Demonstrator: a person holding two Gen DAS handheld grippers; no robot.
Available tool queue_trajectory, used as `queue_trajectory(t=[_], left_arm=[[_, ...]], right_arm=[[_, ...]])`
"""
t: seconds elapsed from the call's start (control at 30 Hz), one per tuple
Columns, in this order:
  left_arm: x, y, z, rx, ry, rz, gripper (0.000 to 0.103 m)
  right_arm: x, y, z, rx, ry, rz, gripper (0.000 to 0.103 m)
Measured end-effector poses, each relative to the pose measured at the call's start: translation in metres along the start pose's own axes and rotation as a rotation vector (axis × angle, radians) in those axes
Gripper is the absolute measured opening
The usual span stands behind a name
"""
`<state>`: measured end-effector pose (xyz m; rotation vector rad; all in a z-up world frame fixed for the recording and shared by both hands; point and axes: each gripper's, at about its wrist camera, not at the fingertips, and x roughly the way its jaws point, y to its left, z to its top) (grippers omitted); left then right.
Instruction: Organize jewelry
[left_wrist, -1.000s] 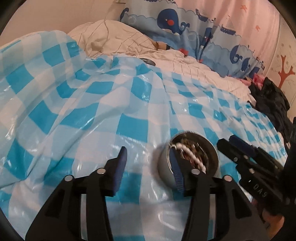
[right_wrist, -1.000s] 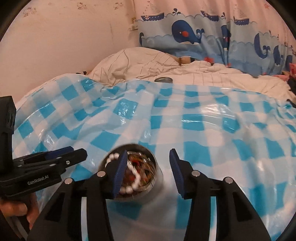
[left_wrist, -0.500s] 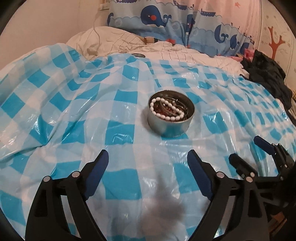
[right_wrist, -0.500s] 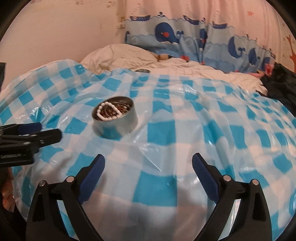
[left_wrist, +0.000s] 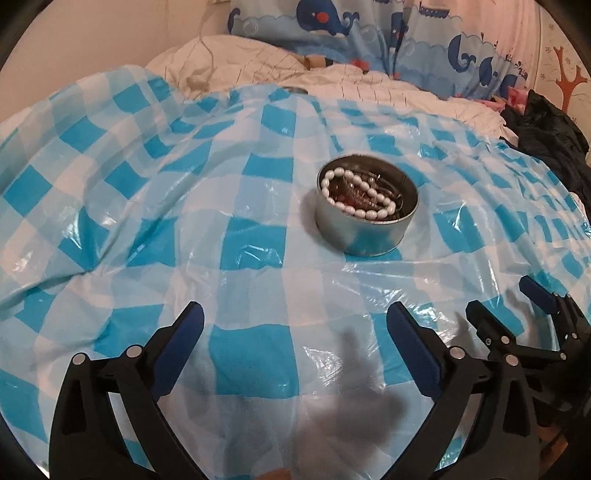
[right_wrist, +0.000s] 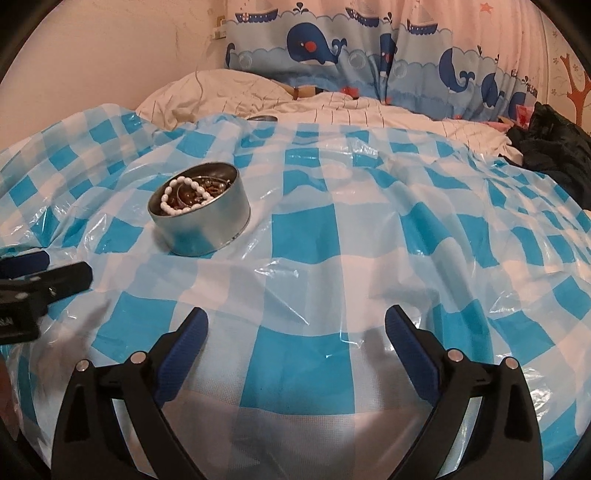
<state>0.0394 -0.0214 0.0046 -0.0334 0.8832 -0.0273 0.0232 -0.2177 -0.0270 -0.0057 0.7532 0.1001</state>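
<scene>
Over the checked sheet, near edge: both grippers hang with nothing between their blue pads.
Left gripper (left_wrist: 295, 328): spread wide, jaws just opened further, only plastic sheet showing in the gap; it points down at a slant toward the bed.
Right gripper (right_wrist: 296, 326): also spread wide, its jaws having just been opening, empty; in the left wrist view it shows at the lower right edge (left_wrist: 517, 301), just beside the left one.
Left gripper from the right wrist view: its black finger tips enter at the left edge (right_wrist: 44, 275), low and near the tin.
Tin (left_wrist: 366, 209): a round, open metal tin standing upright on the sheet, beyond both grippers and apart from them (ahead and slightly right for the left gripper, ahead and left for the right one (right_wrist: 199, 212)).
Bead bracelet (left_wrist: 360, 195): a loop of white oval beads lying inside the tin on top of darker, tangled jewelry that is too small to make out; part of the loop rests against the inner wall.
Sheet (left_wrist: 166, 206): glossy blue-and-white checked plastic, wrinkled, spread over the bed.
Lid (right_wrist: 262, 118): a small round metal piece at the sheet's far edge, well apart from the tin.
Bedding (right_wrist: 229, 92): white pillow and quilt behind the sheet.
Curtain (right_wrist: 332, 44): whale print, along the back wall.
Dark clothing (left_wrist: 546, 136): heaped at the right edge of the bed.
</scene>
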Motion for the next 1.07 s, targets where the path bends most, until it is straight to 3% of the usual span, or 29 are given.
queue_trajectory(t=[0.3,0.47,0.67,0.77,0.9,1.07], left_arm=[[0.021,0.009,-0.007,-0.071,0.049,0.001,0.095],[0.031,0.003,-0.011,-0.020,0.060,0.036,0.095],[0.029,-0.008,-0.018,0.072,0.010,0.113,0.095],[0.030,-0.008,-0.019,0.078,0.012,0.078,0.095],[0.039,0.003,-0.020,0.000,0.018,0.005,0.095],[0.042,-0.001,-0.021,0.007,0.015,0.025,0.095]], right_arm=[[0.007,-0.001,-0.001,0.007,0.035,0.002,0.093],[0.009,-0.001,-0.003,0.011,0.043,-0.004,0.094],[0.011,-0.002,-0.004,0.018,0.044,0.001,0.095],[0.011,-0.002,-0.005,0.020,0.037,-0.001,0.095],[0.010,-0.003,-0.006,0.027,0.025,-0.009,0.095],[0.007,-0.005,-0.008,0.040,0.010,-0.011,0.095]])
